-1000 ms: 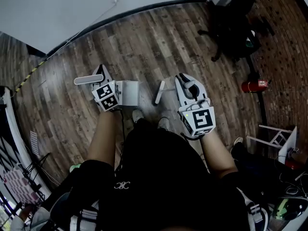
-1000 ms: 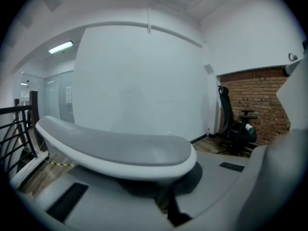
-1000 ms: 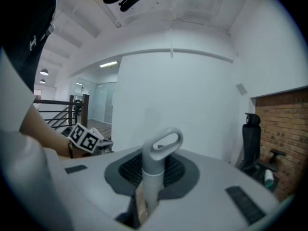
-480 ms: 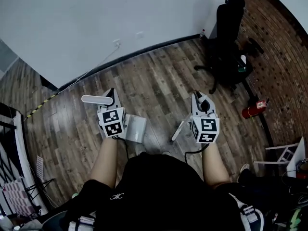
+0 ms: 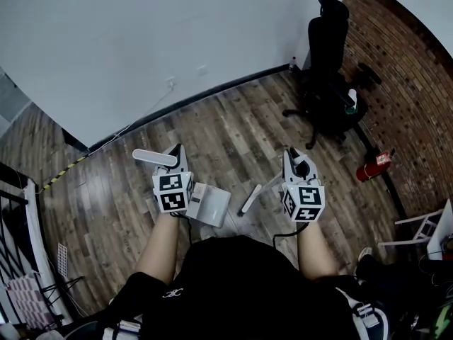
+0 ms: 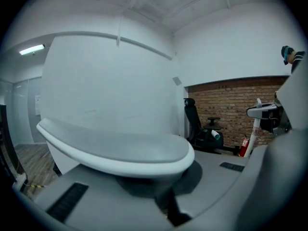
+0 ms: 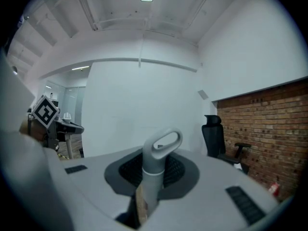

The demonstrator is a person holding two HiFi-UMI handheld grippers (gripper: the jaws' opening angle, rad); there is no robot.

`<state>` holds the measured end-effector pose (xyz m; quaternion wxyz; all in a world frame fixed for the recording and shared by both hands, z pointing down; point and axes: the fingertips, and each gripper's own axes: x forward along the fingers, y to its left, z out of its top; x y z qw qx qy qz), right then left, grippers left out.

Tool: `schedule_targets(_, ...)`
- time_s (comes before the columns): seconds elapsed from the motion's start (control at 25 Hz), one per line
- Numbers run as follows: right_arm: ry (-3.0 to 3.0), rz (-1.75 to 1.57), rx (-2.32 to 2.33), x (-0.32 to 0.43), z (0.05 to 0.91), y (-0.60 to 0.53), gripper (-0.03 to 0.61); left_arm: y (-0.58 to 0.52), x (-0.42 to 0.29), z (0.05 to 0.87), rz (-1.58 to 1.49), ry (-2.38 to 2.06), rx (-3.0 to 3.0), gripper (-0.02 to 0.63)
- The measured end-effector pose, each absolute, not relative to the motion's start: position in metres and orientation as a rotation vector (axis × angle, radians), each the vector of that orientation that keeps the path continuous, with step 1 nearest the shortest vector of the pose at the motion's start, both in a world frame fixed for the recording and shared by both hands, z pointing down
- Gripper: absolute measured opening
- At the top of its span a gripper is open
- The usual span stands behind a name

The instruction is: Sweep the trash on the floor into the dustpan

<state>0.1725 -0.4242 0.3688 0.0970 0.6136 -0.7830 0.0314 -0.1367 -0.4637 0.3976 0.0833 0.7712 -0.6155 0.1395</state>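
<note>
Wood floor (image 5: 233, 119) under a white wall (image 5: 141, 34), upper half of the head view; brick wall (image 5: 403, 83) at right. Left of centre, left gripper (image 5: 177, 153) is clamped on the flat white grip (image 6: 115, 148) of the dustpan (image 5: 212, 204). The pan body hangs just below and right of the marker cube, at frame centre. Next right, the brush (image 5: 250, 199) slants down-left from the right gripper (image 5: 297, 163), whose jaws are closed on its grey looped handle (image 7: 156, 162). Both tools sit in front of the person's torso. Black chair (image 5: 329, 55) is at upper right, red extinguisher (image 5: 374, 166) by the brick wall.
</note>
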Motion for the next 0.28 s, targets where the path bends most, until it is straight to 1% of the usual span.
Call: schedule_targets(0.28,-2.358,0.062,1.792,0.178,0.368,-0.427,0.057,-0.463,-0.109,0.398,0.378,-1.78,2.325,-0.006)
